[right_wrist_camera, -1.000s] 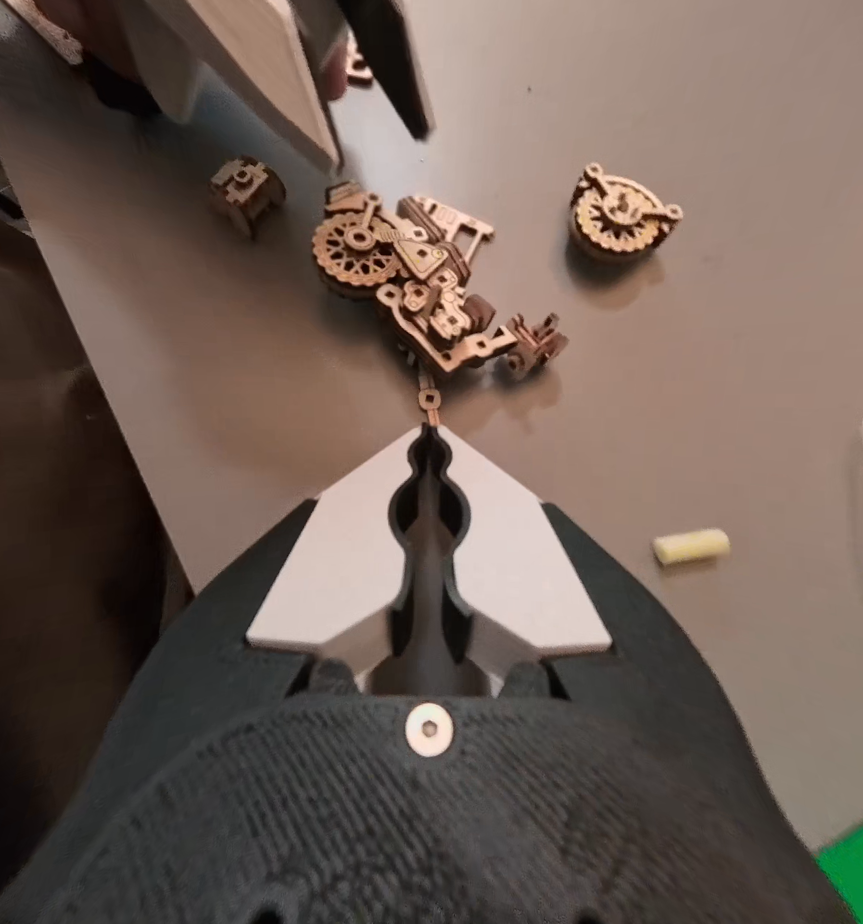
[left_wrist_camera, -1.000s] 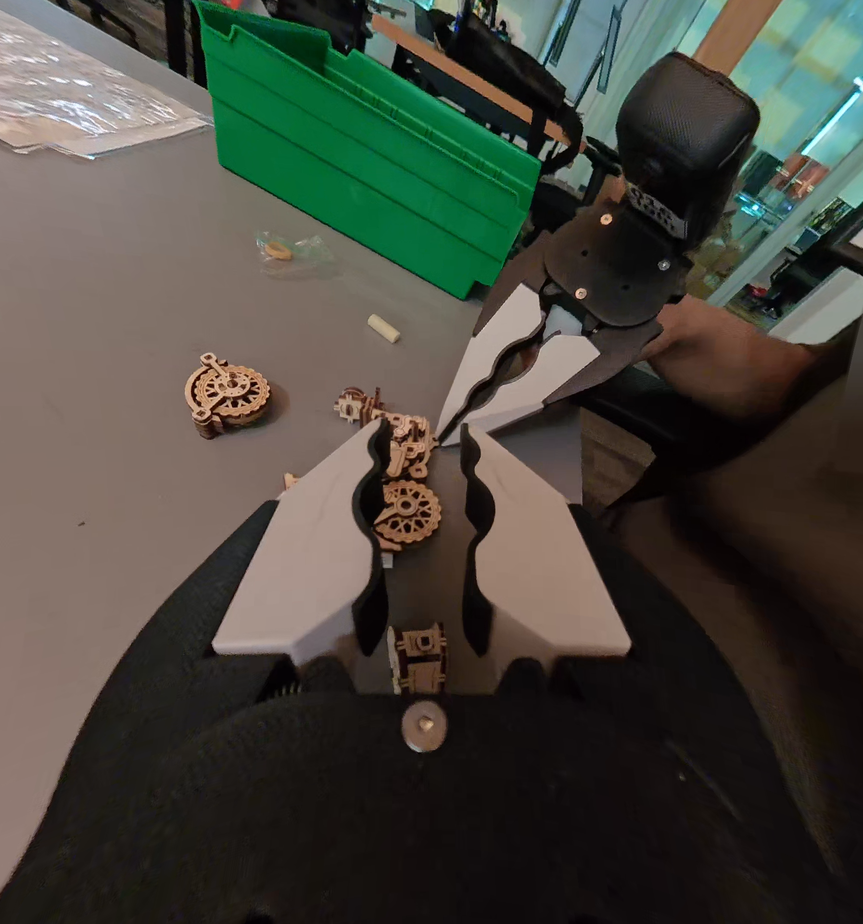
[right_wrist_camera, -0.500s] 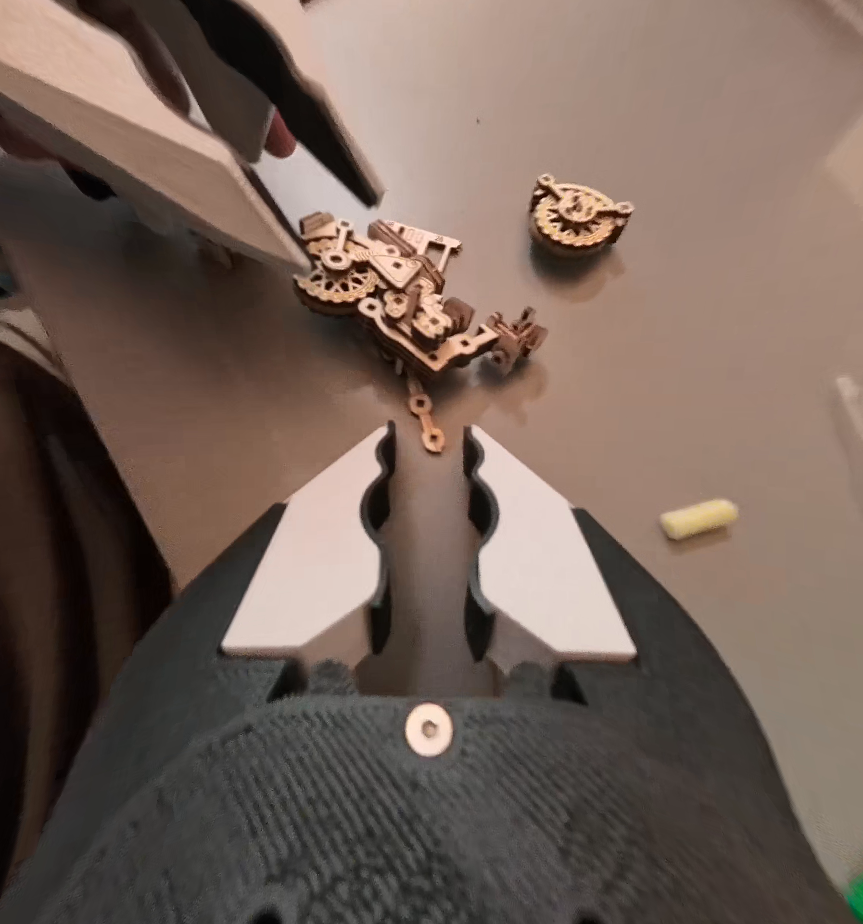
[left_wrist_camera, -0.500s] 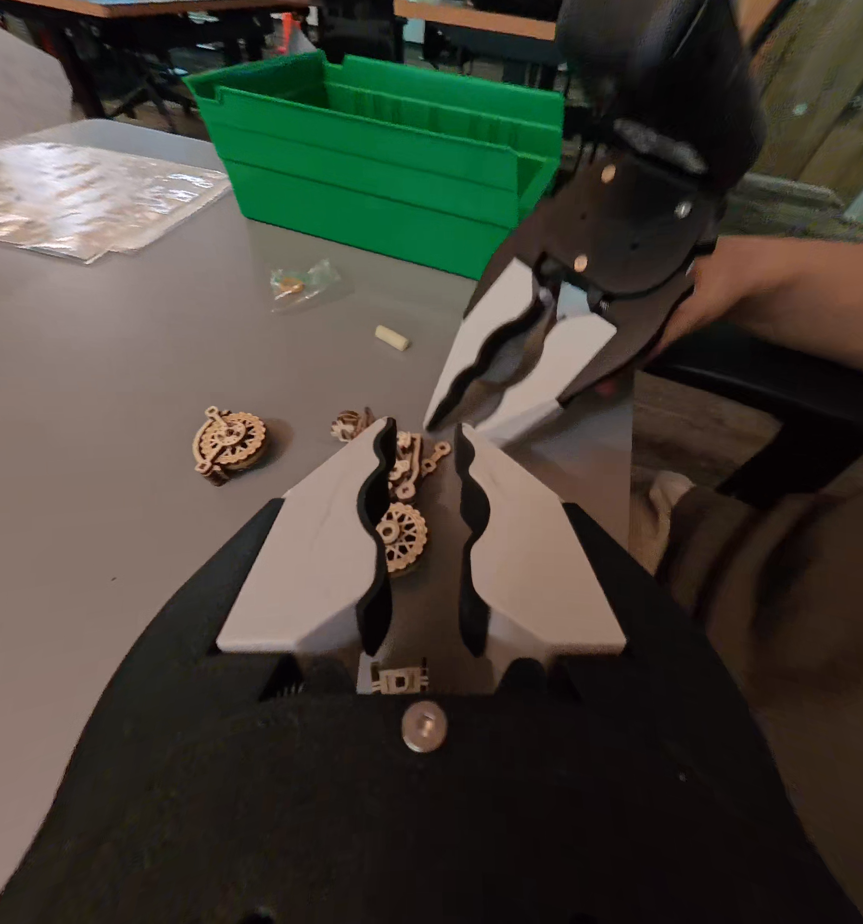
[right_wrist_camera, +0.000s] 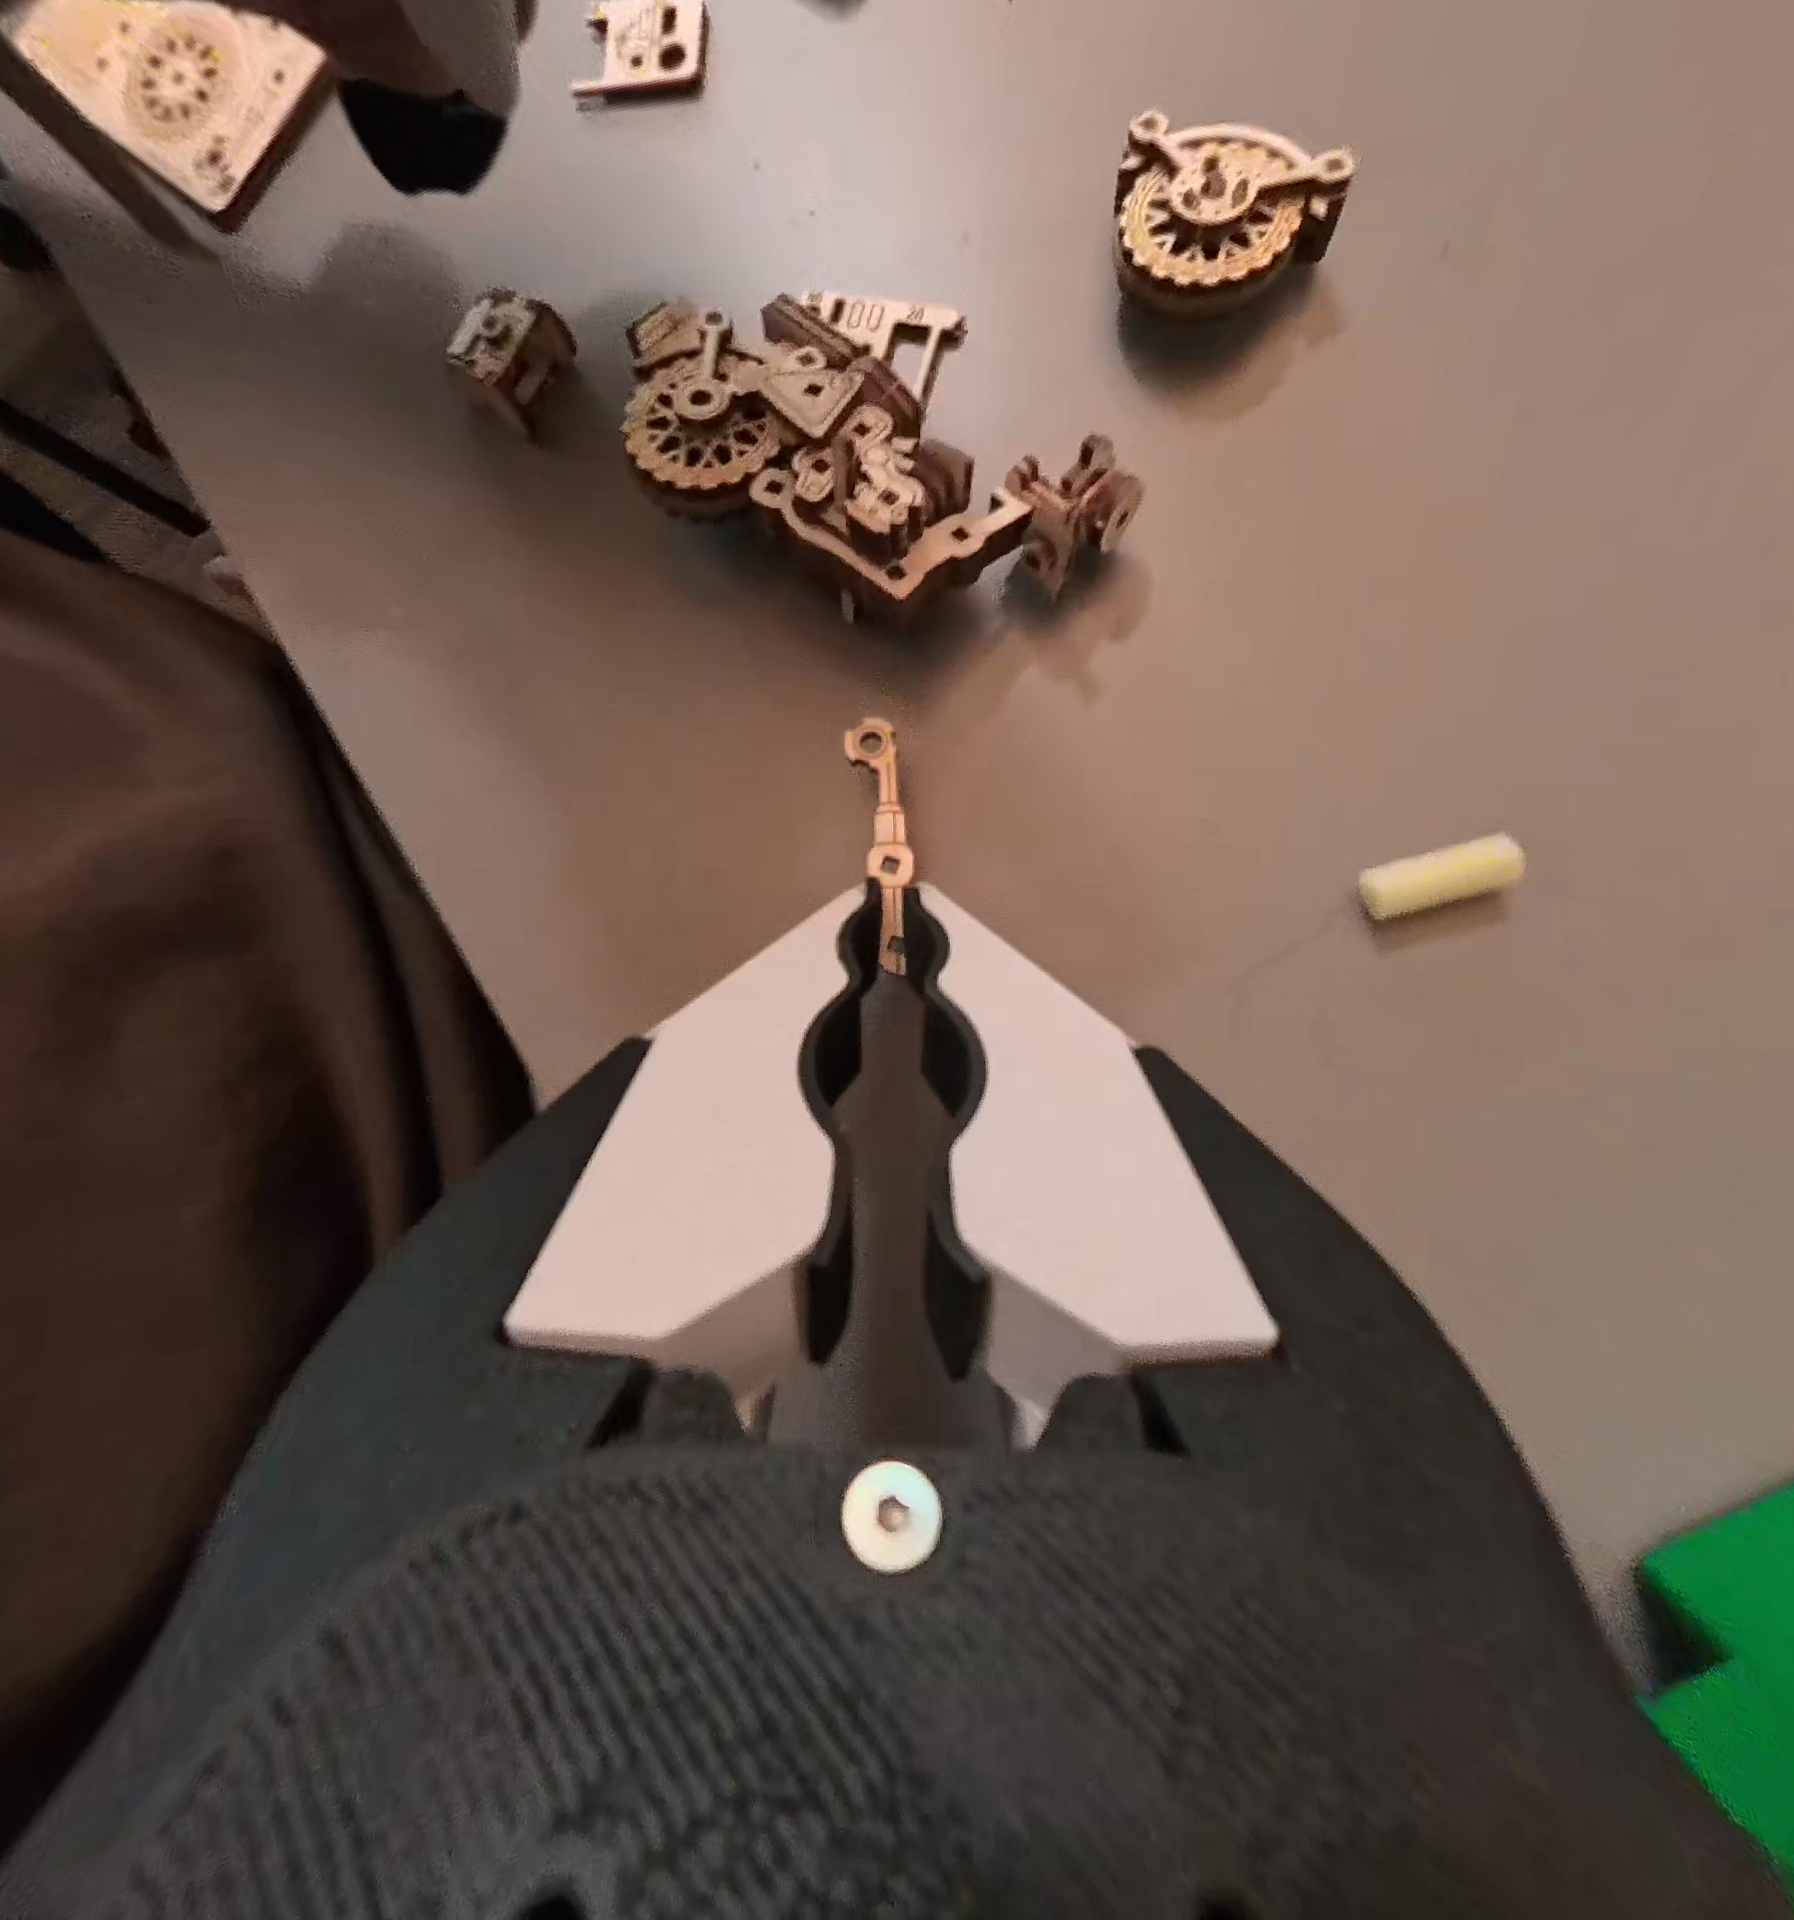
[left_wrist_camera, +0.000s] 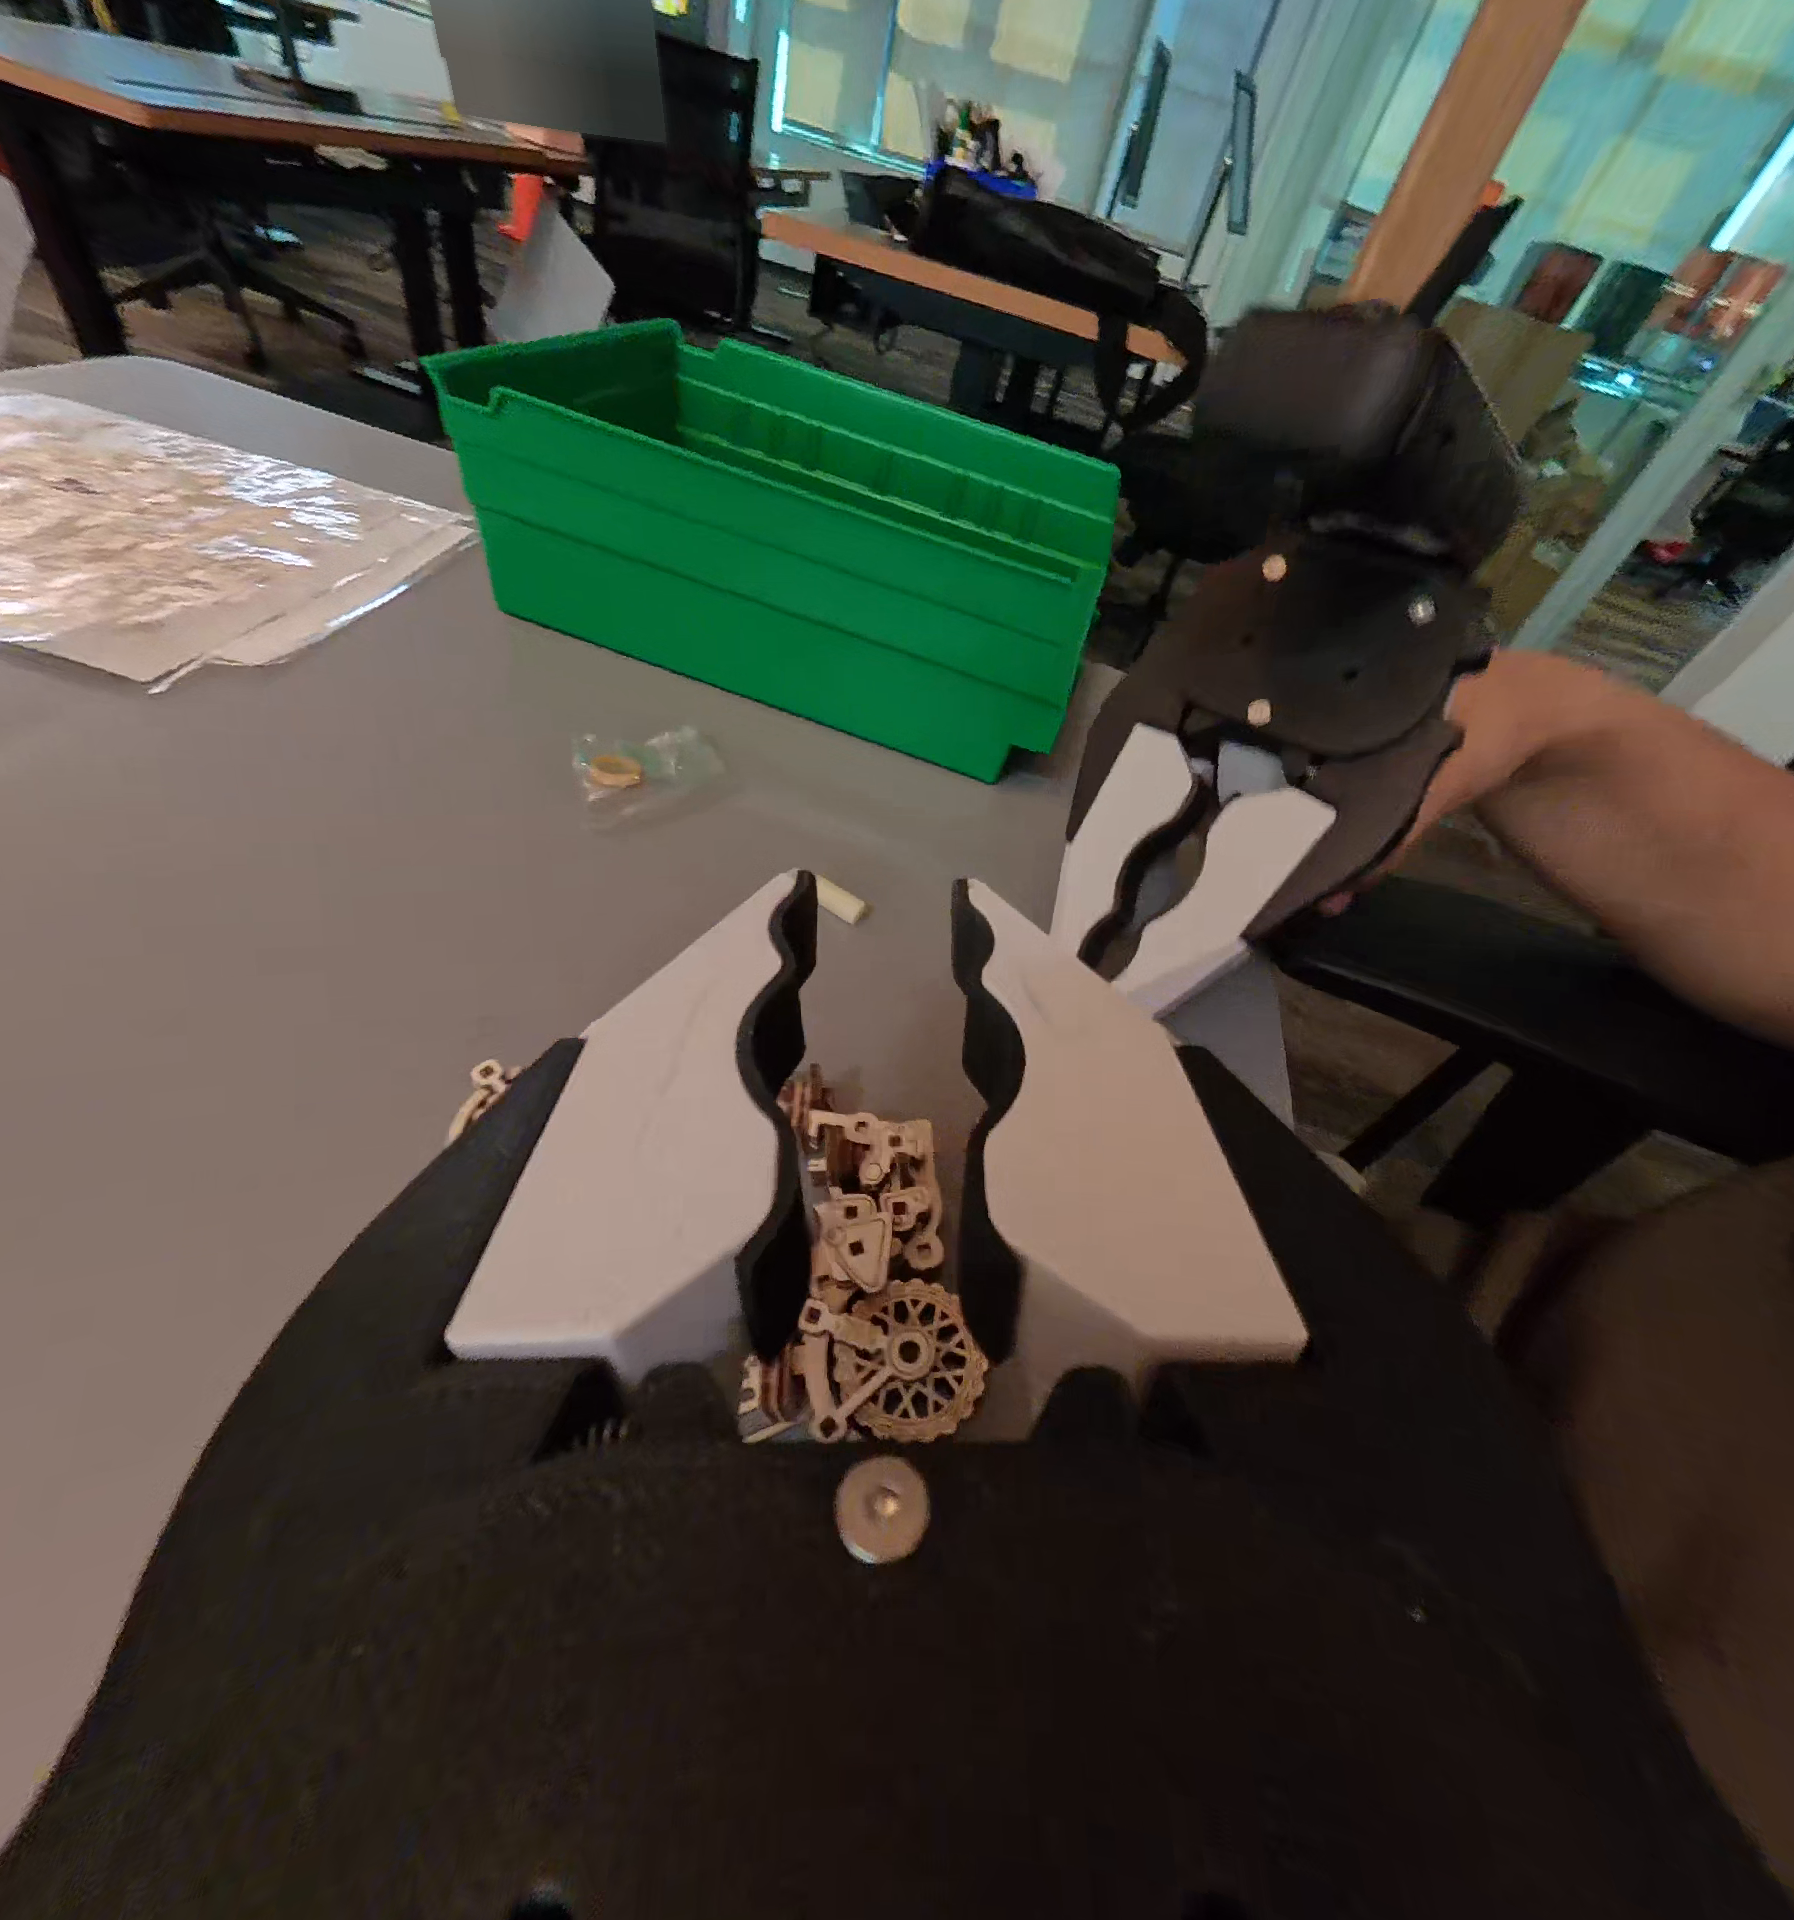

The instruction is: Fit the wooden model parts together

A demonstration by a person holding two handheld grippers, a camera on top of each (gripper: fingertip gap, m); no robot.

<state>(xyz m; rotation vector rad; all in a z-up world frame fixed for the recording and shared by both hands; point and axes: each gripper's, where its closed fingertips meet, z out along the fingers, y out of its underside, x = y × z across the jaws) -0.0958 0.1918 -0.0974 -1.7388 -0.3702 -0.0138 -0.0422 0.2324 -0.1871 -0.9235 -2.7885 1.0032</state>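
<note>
The wooden model point(right_wrist_camera: 799, 447), a cluster of gears and frames, lies on the grey table point(right_wrist_camera: 1288, 644). My right gripper point(right_wrist_camera: 888, 894) is shut on a thin wooden link rod point(right_wrist_camera: 885, 821) that sticks out of its tips toward the model, a short way from it. My left gripper point(left_wrist_camera: 877, 904) is open and hovers over the model point(left_wrist_camera: 872, 1247), which shows between its fingers; I cannot tell whether they touch. The right gripper point(left_wrist_camera: 1106, 945) also shows in the left wrist view, held by a hand.
Loose wooden parts lie around: a wheel assembly point(right_wrist_camera: 1231, 213), a small block point(right_wrist_camera: 508, 348), a small piece point(right_wrist_camera: 1075, 509), a flat piece point(right_wrist_camera: 649, 47) and a cut-out sheet point(right_wrist_camera: 166, 94). A pale peg point(right_wrist_camera: 1438, 873), a small bag point(left_wrist_camera: 633, 769), plastic sheets point(left_wrist_camera: 145, 520) and a green bin point(left_wrist_camera: 768, 582) stand farther off.
My right gripper opened with the link rod on the table, then shut on it again and drew back from the model. My left gripper moved forward over the model and tilted up.
</note>
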